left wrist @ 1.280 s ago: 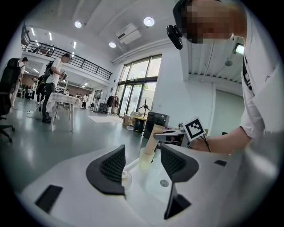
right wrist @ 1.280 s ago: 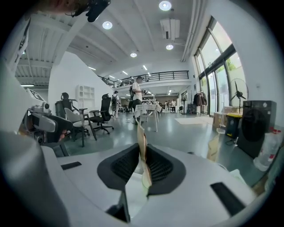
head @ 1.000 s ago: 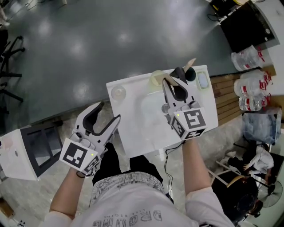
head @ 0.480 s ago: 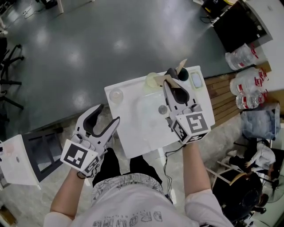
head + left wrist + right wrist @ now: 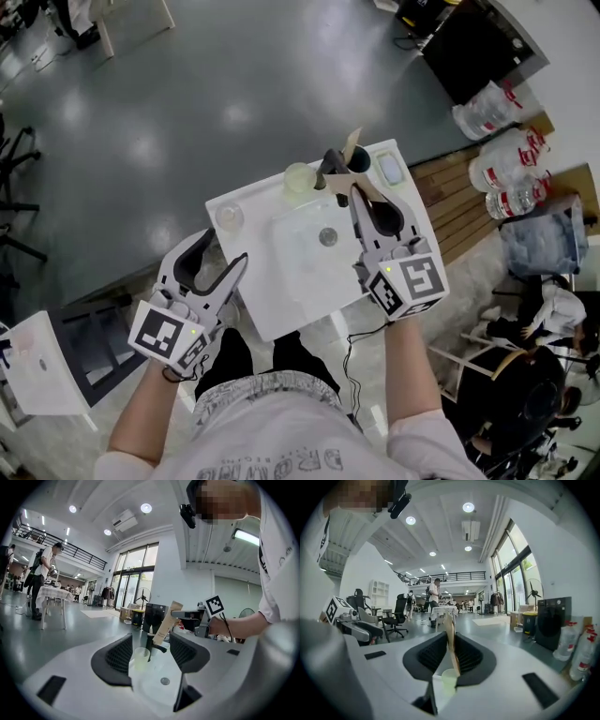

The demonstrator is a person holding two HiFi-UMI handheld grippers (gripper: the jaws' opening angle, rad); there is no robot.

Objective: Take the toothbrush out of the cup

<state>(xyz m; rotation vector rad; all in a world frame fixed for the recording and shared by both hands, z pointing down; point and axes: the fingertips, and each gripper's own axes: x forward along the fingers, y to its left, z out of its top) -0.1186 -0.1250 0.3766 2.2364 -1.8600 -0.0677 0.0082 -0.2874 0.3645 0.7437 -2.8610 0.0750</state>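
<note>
My right gripper [image 5: 351, 187] is shut on a toothbrush in a brown paper sleeve [image 5: 354, 147], held over the back of the white sink [image 5: 246, 309]. In the right gripper view the sleeve [image 5: 451, 641] runs upright between the ribbed pads, its lower end just above the pale green cup [image 5: 449, 679]. That cup [image 5: 298, 177] stands on the sink's back rim, left of the black tap [image 5: 330, 166]. From the left gripper view the sleeve [image 5: 167, 622] hangs apart from the cup [image 5: 141, 657], above and right of it. My left gripper [image 5: 228, 255] is open and empty by the sink's near-left corner.
A clear glass [image 5: 228, 217] stands on the sink's left rim and a soap dish [image 5: 390, 169] at its back right. The drain [image 5: 327, 237] lies mid-basin. Water bottles [image 5: 506, 173] and a dark cabinet [image 5: 469, 42] stand to the right.
My right gripper has risen with the sleeved toothbrush, which now sits higher above the cup. The left gripper has lifted a little and stays open.
</note>
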